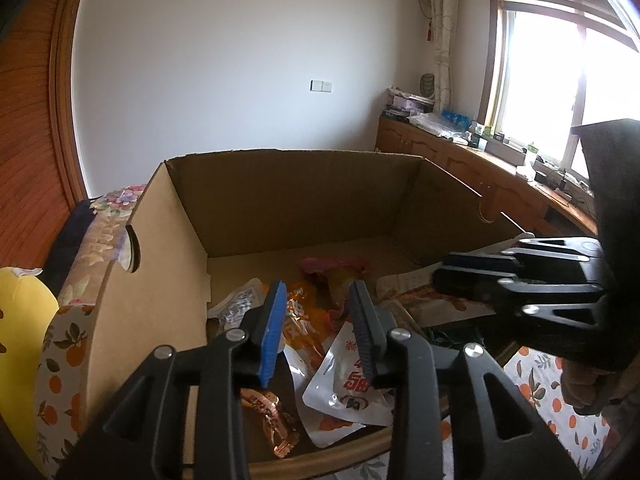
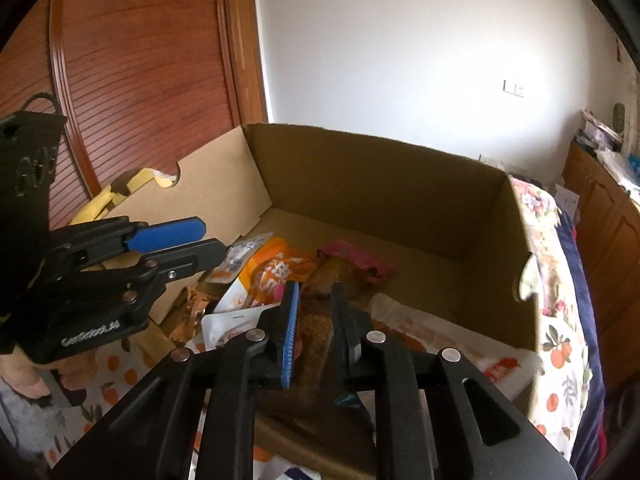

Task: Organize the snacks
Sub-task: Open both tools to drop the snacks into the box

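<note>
Both grippers are held over the near edge of an open brown cardboard box [image 1: 280, 196], pointing down into it. The snacks lie loose on the box floor: an orange foil packet [image 1: 298, 320], a white pouch with red print [image 1: 352, 384], a pink-topped wrapper [image 1: 334, 266], a small copper-coloured crinkled wrapper [image 1: 272, 416] and a silver-white pouch [image 1: 236, 308].

Left gripper [image 1: 320, 332]: jaws are seen partly open, a clear gap between the blue pad and the black one; nothing is pressed between them. The orange packet and white pouch are seen through the gap, lying below on the floor, not held.

Right gripper [image 2: 314, 320]: jaws are parted narrowly. A brown, grainy-looking snack pack [image 2: 312, 332] is seen in the gap; whether the pads press on it cannot be told, though the gap looks free on both sides.

Key relation: the orange packet lies directly ahead of and beneath the left gripper, its long axis running roughly along the fingers' direction, away from the camera. The left hand is judged nearer to it; the right gripper [image 1: 476, 276] sits off to the right, over the flat white-and-orange packs [image 2: 432, 332]. A grasp across the packet's short side would call for a descent, little sideways travel.
</note>
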